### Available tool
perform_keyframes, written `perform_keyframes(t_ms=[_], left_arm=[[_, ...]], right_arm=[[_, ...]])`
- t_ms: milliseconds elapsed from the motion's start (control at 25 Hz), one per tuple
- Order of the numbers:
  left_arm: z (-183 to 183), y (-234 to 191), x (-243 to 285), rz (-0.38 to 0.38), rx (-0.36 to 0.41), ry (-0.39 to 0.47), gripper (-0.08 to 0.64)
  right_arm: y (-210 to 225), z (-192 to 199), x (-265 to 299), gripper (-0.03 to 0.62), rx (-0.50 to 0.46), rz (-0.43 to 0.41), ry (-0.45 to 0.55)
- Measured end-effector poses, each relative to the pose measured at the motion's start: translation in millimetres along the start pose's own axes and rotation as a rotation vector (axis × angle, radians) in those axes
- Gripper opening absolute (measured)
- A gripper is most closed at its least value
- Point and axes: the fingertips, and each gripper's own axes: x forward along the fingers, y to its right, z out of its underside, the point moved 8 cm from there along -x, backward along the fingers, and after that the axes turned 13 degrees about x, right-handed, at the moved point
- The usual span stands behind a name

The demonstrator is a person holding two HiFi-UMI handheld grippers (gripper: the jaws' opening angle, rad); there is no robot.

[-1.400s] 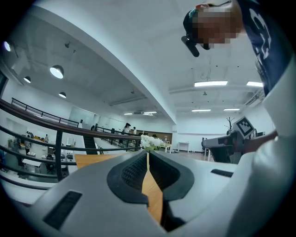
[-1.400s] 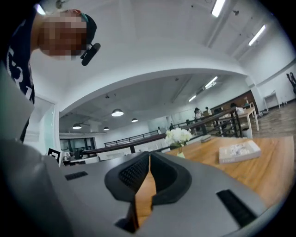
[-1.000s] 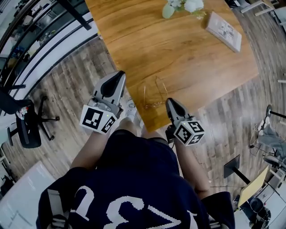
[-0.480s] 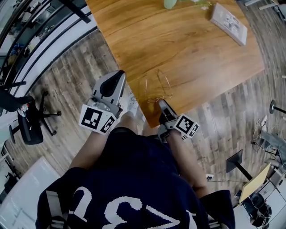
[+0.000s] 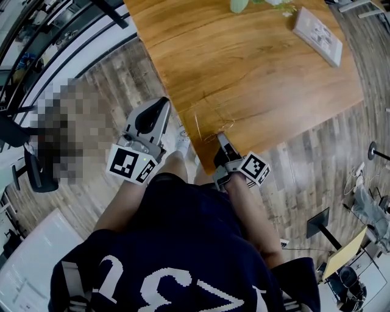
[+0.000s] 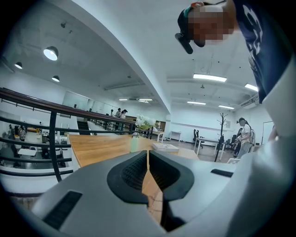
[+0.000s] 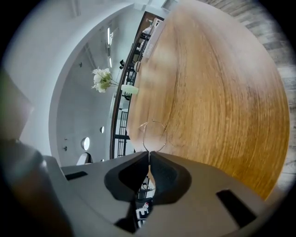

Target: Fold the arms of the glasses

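Observation:
The thin wire-framed glasses (image 5: 211,124) lie on the wooden table (image 5: 262,79) close to its near edge, arms unfolded. My right gripper (image 5: 219,139) reaches over that edge. Its jaws have just been closing, and they pinch the frame's wire at their tips. In the right gripper view (image 7: 149,155) one round lens of the glasses (image 7: 154,136) stands just beyond the closed jaws. My left gripper (image 5: 164,103) hovers off the table's left edge, above the floor. It is shut (image 6: 148,154) with nothing between its fingers.
A vase of white flowers (image 5: 239,5) and a white booklet (image 5: 317,36) sit at the table's far side. Left of the table are a black railing (image 6: 51,139) and an office chair (image 5: 33,173). People stand far off (image 6: 244,135).
The right gripper has rolled about its own axis, dropped and moved in to the glasses at the table's near edge. The left gripper has stayed put.

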Motion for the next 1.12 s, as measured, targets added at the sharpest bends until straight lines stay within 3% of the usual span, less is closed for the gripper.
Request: perform_keyframes(t_ms=[240, 400, 640, 800, 840, 920, 1120], left_arm=[[0, -2, 3, 0.012, -0.018, 0.004, 0.026], [-7, -3, 7, 0.043, -0.045, 0.017, 0.026], [-25, 6, 22, 0.19, -0.1, 0.041, 0.028], [-35, 17, 36, 0.283, -0.204, 0.04, 0.029], [-36, 19, 39, 0.296, -0.227, 0.038, 0.061], [-38, 23, 45, 0.307, -0.246, 0.022, 0.123], [-33, 22, 48, 0.332, -0.361, 0.011, 0.133]], right_arm=[[-14, -12, 2, 0.029, -0.019, -0.091, 0.01], [-43, -22, 1, 0.029, -0.024, -0.226, 0.05], [-101, -35, -3, 0.028, -0.074, -0.436, 0.104], [-135, -31, -7, 0.028, -0.127, -0.546, 0.105], [-142, -29, -8, 0.028, -0.133, -0.564, 0.102], [-151, -26, -9, 0.028, -0.14, -0.594, 0.098], [-163, -19, -10, 0.028, -0.165, -0.636, 0.088]])
